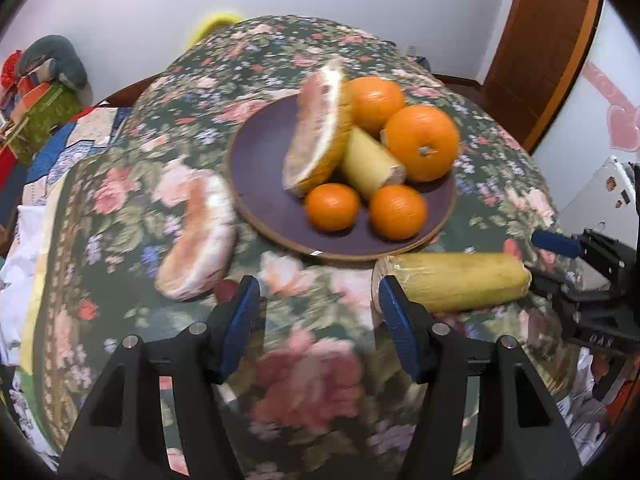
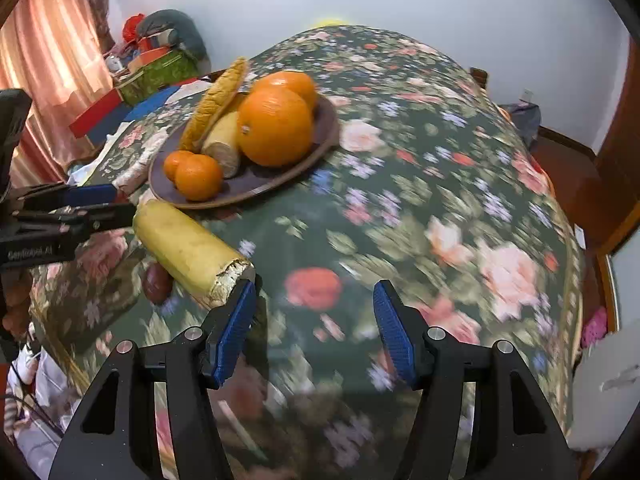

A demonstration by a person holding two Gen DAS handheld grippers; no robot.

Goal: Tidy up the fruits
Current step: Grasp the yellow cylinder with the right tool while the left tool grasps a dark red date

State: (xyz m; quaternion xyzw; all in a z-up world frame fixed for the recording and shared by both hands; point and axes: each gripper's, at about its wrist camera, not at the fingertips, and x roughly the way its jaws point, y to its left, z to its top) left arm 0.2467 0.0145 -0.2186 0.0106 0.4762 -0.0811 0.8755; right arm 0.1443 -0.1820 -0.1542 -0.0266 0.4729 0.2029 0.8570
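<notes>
A purple plate (image 1: 260,160) on the flowered table holds a pomelo wedge (image 1: 316,136), several oranges (image 1: 422,142) and a yellow cut fruit piece (image 1: 370,162). A second, wrapped pomelo wedge (image 1: 198,236) lies on the cloth left of the plate. A long yellow fruit piece (image 1: 460,284) lies in front of the plate, just right of my left gripper (image 1: 320,312), which is open and empty. My right gripper (image 2: 316,312) is open too, and the same yellow piece (image 2: 184,248) ends beside its left pad. The plate (image 2: 260,184) sits beyond it.
A small dark red fruit (image 2: 158,280) lies under the yellow piece. Each gripper shows in the other's view: the right gripper (image 1: 536,256), the left gripper (image 2: 124,202). Boxes and cloth (image 1: 40,120) are piled left of the table, and a wooden door (image 1: 540,60) stands at the right.
</notes>
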